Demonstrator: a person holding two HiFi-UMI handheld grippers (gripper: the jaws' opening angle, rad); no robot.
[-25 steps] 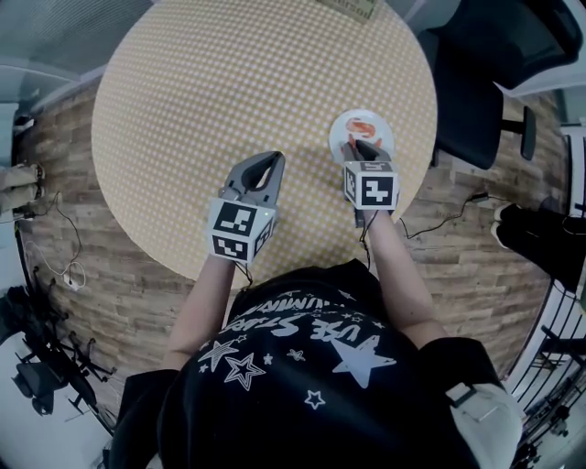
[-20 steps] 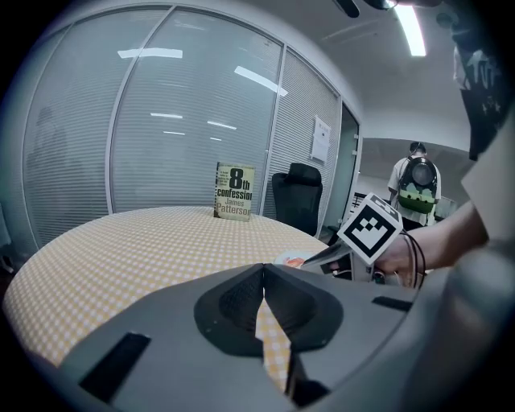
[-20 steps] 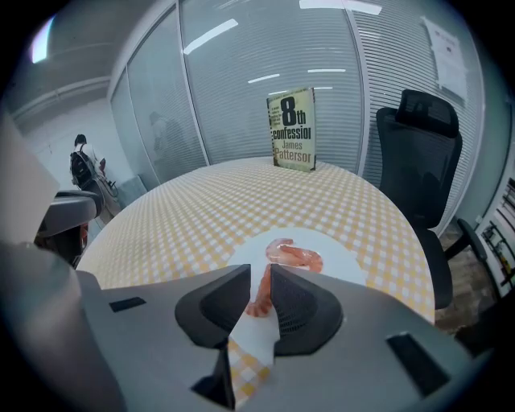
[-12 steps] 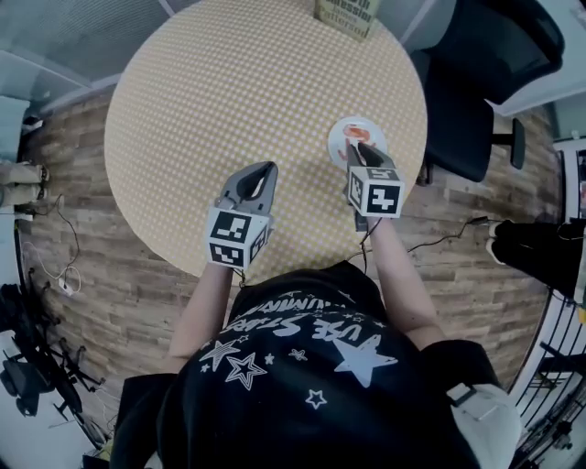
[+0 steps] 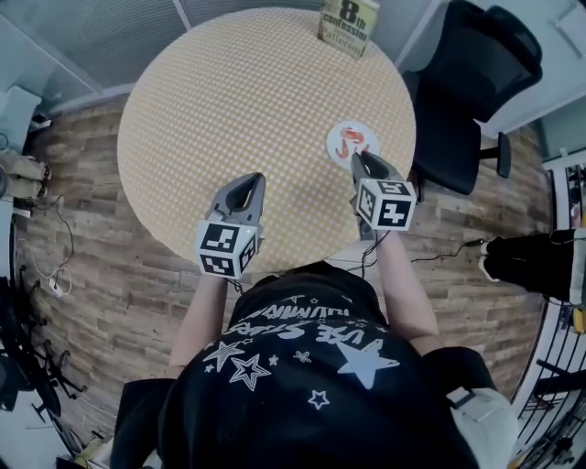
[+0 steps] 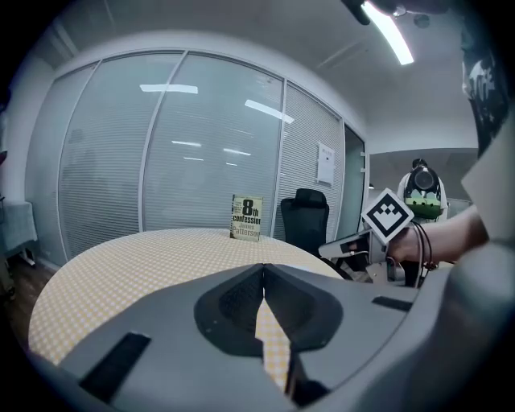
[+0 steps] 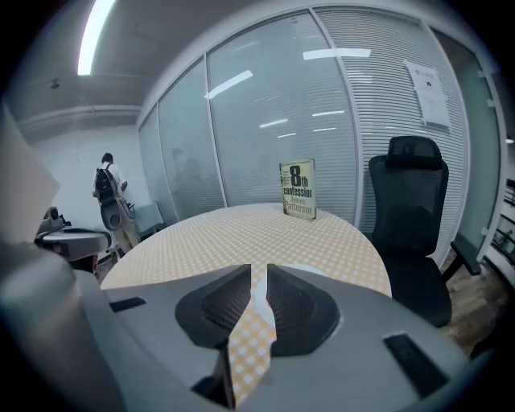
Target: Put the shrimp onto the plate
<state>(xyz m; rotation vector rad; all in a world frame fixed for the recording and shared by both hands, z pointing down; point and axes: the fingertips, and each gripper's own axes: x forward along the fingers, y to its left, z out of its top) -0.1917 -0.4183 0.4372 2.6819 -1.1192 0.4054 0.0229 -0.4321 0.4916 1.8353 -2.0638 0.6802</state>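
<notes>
1. Looking down past a black star-printed shirt point(image 5: 311, 366), with both forearms reaching forward over the near edge of the round checked table point(image 5: 256, 92).
2. Holding the left gripper point(image 5: 249, 181) above the near-left part of the table, jaws pressing together at the tips and gripping nothing.
3. Holding the right gripper point(image 5: 363, 158) above the near-right part of the table, jaws standing almost together with only a thin slit between the tips, gripping nothing.
4. Pointing the right gripper toward the small white plate point(image 5: 358, 128), tips just beside its near rim in the head view; not showing clearly whether touching or apart.
5. Finding the orange shrimp point(image 5: 351, 147) lying on the plate, around its middle, apart from both grippers.
6. Finding a book point(image 5: 348, 26) standing upright at the far edge of the table, cover facing the grippers.
7. Finding a black office chair point(image 5: 467, 82) standing on the wooden floor point(image 5: 137, 302) beside the table's right side, beyond the plate.
8. Facing glass partition walls with blinds behind the table in both gripper views.
</notes>
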